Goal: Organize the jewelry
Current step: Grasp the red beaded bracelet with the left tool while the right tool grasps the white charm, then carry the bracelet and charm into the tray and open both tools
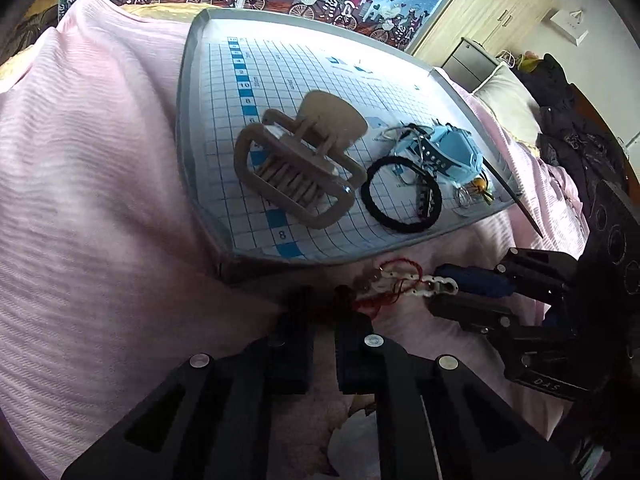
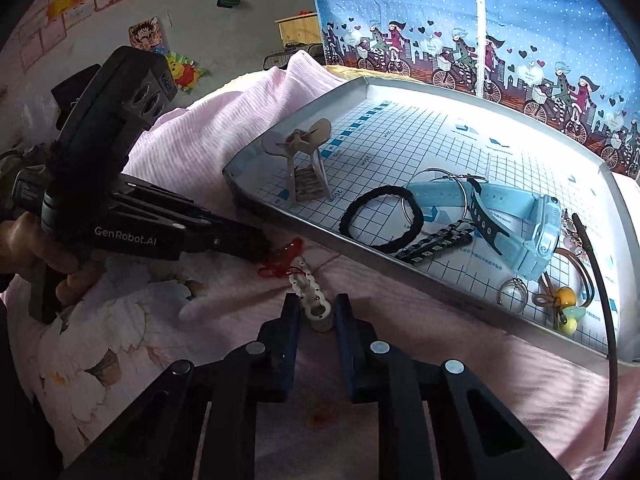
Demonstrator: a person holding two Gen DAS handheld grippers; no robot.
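Observation:
A bracelet of white beads (image 1: 404,280) on a red cord with a red tassel (image 1: 372,302) hangs stretched just above the pink blanket, in front of the tray. My left gripper (image 1: 324,304) is shut on the tassel end. Coming in from the right, my right gripper (image 1: 434,288) is shut on the white bead end. In the right wrist view the beads (image 2: 306,284) run from my right gripper (image 2: 318,308) toward the red tassel (image 2: 280,258), which my left gripper (image 2: 262,246) pinches.
A grey-rimmed tray (image 1: 200,184) with a grid sheet holds a beige hair claw (image 1: 292,168), a black hair tie (image 1: 400,226), a light blue watch (image 2: 532,216), striped clips, metal rings and a dark hair stick (image 2: 604,308). A hand (image 2: 24,240) holds the left gripper.

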